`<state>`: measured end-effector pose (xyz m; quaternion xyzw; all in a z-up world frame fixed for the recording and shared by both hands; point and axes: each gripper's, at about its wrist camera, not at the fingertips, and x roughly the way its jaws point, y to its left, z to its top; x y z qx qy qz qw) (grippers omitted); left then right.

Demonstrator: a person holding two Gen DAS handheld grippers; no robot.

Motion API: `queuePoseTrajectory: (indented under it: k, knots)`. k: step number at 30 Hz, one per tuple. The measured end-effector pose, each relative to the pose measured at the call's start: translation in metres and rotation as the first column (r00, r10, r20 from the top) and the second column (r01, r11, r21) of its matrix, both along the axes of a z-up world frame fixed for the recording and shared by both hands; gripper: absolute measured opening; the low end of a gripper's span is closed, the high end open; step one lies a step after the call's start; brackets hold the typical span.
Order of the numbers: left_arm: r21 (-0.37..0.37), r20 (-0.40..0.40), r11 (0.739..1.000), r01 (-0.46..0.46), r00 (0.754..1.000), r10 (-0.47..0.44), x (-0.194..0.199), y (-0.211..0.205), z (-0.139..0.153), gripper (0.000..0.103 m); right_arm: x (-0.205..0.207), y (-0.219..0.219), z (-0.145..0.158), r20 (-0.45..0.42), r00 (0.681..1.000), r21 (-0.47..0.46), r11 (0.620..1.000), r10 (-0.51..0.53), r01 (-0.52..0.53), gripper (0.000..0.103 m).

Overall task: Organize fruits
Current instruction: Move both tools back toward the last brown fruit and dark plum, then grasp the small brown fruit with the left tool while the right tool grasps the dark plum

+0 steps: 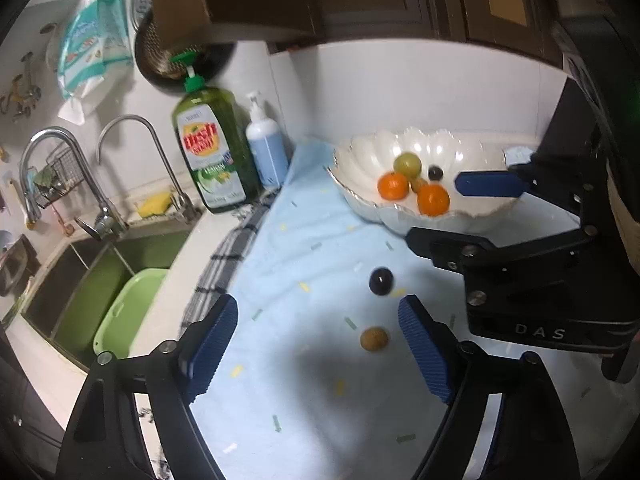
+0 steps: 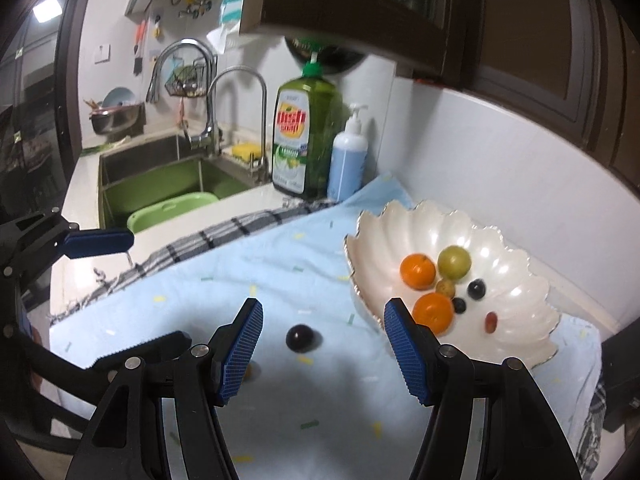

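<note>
A white scalloped bowl (image 1: pixel 360 196) (image 2: pixel 520 344) stands at the back of a light blue towel (image 1: pixel 304 380) (image 2: pixel 280 264). It holds two oranges (image 2: pixel 417 271), a green fruit (image 2: pixel 453 262), a small brown fruit, dark grapes and a red grape (image 2: pixel 491 321). A dark grape (image 1: pixel 380 281) (image 2: pixel 300 337) and a small brown fruit (image 1: pixel 374 339) (image 2: pixel 251 372) lie loose on the towel. My left gripper (image 1: pixel 316 348) is open and empty above the towel, the brown fruit near its right finger. My right gripper (image 2: pixel 324 348) is open and empty, the dark grape between its fingers' line.
A green dish soap bottle (image 1: pixel 212 152) (image 2: pixel 306 136) and a blue pump bottle (image 1: pixel 266 152) (image 2: pixel 348 160) stand at the towel's far corner. A sink with a green tub (image 1: pixel 128 316) (image 2: pixel 172 208) and taps lies to the left. A dark cabinet (image 2: pixel 400 8) hangs overhead.
</note>
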<state>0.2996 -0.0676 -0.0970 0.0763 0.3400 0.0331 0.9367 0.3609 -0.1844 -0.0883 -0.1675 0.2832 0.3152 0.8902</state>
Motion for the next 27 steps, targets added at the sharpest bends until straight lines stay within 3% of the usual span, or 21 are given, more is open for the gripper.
queuePoseTrajectory:
  k: [5,12,19,27]
  knots:
    - [0.009,-0.050,1.000,0.008,0.999,-0.008,0.005,-0.002,-0.022,0.075,0.009,0.008,-0.023,-0.047,0.999,-0.049,0.998,0.023,-0.025,0.064]
    - [-0.032,-0.114,0.999,0.021,0.993,-0.024,0.015,-0.002,-0.045,0.065,0.018,0.018,-0.046,-0.096,0.994,-0.102,0.993,0.045,-0.055,0.063]
    - [-0.061,-0.156,0.997,0.049,0.986,-0.058,0.027,-0.007,-0.063,0.058,0.031,0.026,-0.061,-0.133,0.989,-0.129,0.989,0.059,-0.076,0.056]
    - [-0.083,-0.199,0.994,0.064,0.977,-0.079,0.036,-0.011,-0.076,0.044,0.040,0.036,-0.075,-0.170,0.982,-0.136,0.985,0.078,-0.102,0.050]
